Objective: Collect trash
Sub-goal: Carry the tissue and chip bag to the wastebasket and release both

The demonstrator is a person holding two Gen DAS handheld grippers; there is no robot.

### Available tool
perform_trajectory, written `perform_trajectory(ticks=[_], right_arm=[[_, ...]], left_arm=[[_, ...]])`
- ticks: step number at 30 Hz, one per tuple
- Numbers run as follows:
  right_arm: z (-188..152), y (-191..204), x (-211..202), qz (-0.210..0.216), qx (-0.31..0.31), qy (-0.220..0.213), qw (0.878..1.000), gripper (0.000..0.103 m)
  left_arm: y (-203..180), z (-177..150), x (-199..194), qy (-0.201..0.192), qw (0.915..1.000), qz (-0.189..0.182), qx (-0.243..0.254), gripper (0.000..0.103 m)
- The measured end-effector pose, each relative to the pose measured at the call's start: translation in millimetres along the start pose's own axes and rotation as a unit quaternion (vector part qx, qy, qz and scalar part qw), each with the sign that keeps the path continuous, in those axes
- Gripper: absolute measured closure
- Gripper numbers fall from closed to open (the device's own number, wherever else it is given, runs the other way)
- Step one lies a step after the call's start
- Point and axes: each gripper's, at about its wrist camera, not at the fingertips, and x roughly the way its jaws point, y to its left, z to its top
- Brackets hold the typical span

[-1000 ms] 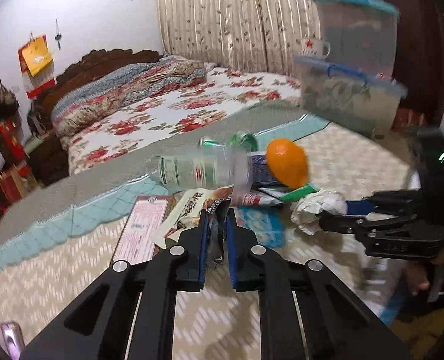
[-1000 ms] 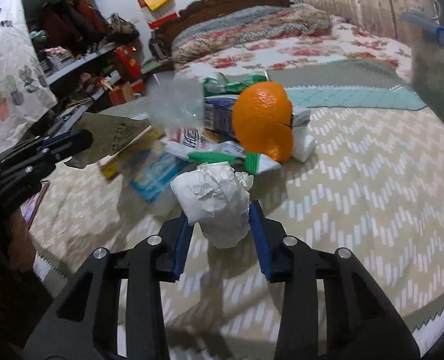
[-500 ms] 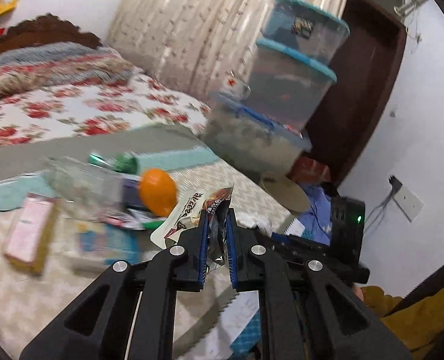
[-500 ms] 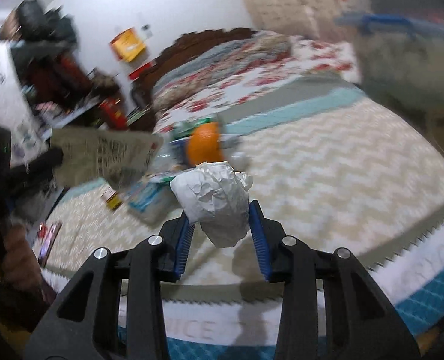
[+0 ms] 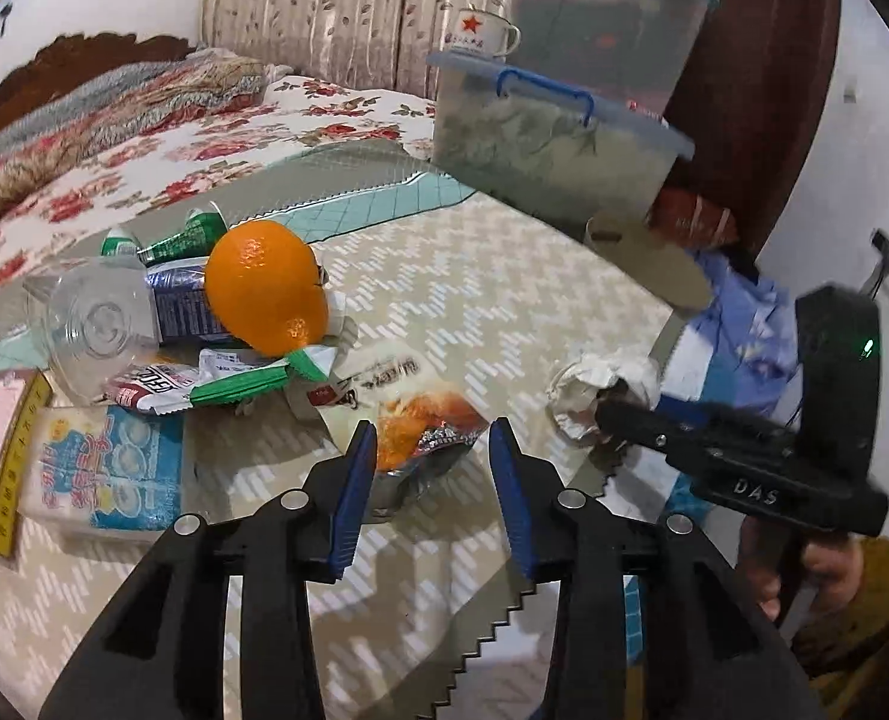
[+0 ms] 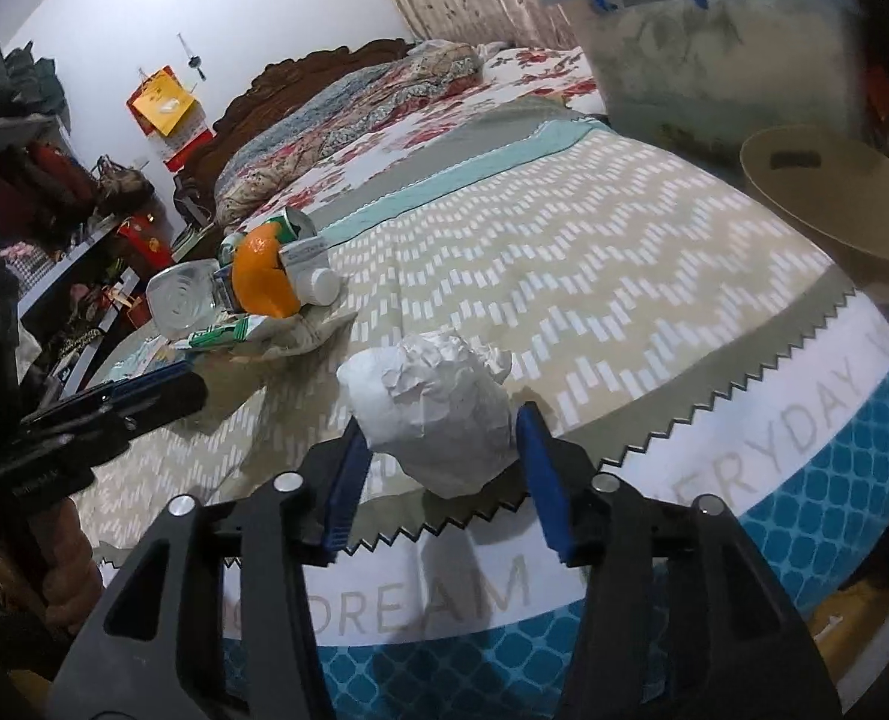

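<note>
A bedroom: a floral bed (image 5: 216, 138) lies behind the desk (image 5: 504, 276), which wears a zigzag cloth. Stacked lidded bins (image 5: 552, 138) are cut off above. The left tool (image 5: 432, 450) is opening around a snack wrapper (image 5: 420, 438), whose long axis points away; the pads stand clear. The right tool (image 6: 438, 450) is opening too, its crumpled paper ball (image 6: 438, 414) between the jaws at the desk's near edge; contact is unclear.

paper ball (image 6: 438, 414): crumpled, matt | snack wrapper (image 5: 426, 438): glossy foil | bottle (image 5: 93, 330): clear plastic
</note>
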Motion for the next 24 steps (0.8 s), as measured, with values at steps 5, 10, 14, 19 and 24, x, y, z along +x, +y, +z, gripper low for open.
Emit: perform_trajectory(ticks=[5,10,14,19,24], right_arm=[[-6,7,5,-0.01,-0.022,0.004,1.0,0.042],[-9,5,6,-0.014,-0.03,0.003,0.999,0.042],[-9,-1,4,-0.004,-0.026,0.001,1.0,0.065],[-2,-21,-15,-0.009,0.0,-0.047,0.999,0.065],[3,-52,-26,-0.026,0.037,-0.071,0.996,0.065]], left_arm=[[-3,2,7,0.007,0.9992,0.034,0.018,0.057],[-15,2,18,0.016,0.9959,0.066,0.06,0.055],[-23,5,29,0.034,0.9952,0.049,0.077,0.089],[-47,27,15,0.001,0.9952,-0.021,0.096,0.091],[-68,60,22,-0.01,0.9904,-0.098,0.097,0.091]])
